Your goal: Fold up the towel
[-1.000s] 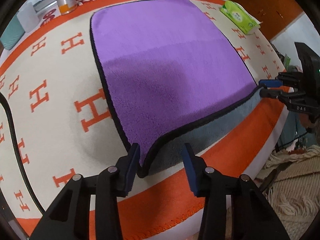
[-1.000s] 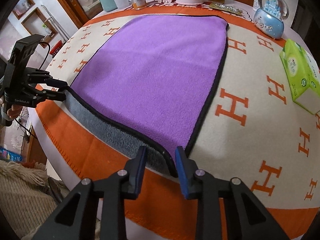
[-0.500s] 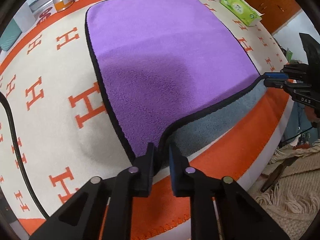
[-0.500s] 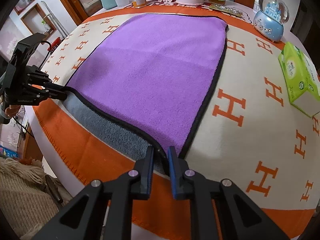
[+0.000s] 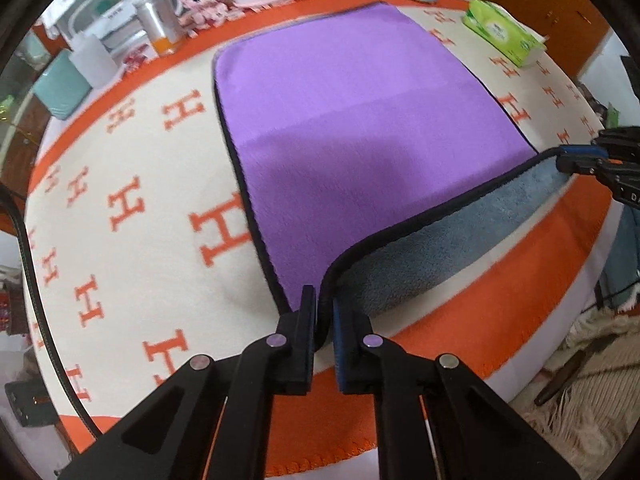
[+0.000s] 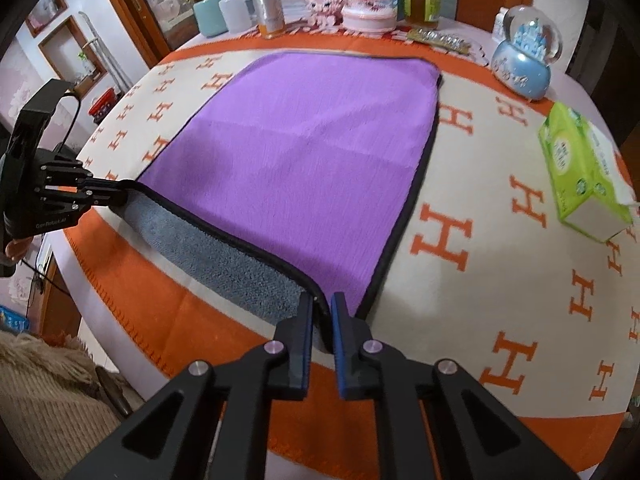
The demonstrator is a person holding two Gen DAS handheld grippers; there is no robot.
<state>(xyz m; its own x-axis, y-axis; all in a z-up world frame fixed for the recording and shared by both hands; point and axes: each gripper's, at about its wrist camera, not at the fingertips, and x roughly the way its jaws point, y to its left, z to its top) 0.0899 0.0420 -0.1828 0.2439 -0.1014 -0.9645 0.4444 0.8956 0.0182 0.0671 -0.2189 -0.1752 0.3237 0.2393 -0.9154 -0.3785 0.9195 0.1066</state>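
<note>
A purple towel [image 5: 360,128] with a black hem and grey underside lies spread on the orange-and-cream H-patterned cloth [image 5: 132,184]; it also shows in the right wrist view [image 6: 304,152]. My left gripper [image 5: 323,312] is shut on the towel's near left corner and holds it a little off the cloth. My right gripper [image 6: 321,312] is shut on the near right corner, also lifted. The near edge hangs between them with the grey underside [image 6: 224,260] showing. Each gripper appears in the other's view, the right [image 5: 576,158] and the left [image 6: 108,194].
A green tissue box [image 6: 580,172] lies right of the towel. A blue snow globe [image 6: 524,60], a pink toy [image 6: 326,6], a can [image 6: 270,12], bottles and a teal container [image 6: 208,16] stand along the far edge. The table's near edge drops to a fringed rug [image 5: 580,392].
Both grippers closed from open onto the towel's near corners, then lifted them, so the near edge rose and more grey underside shows.
</note>
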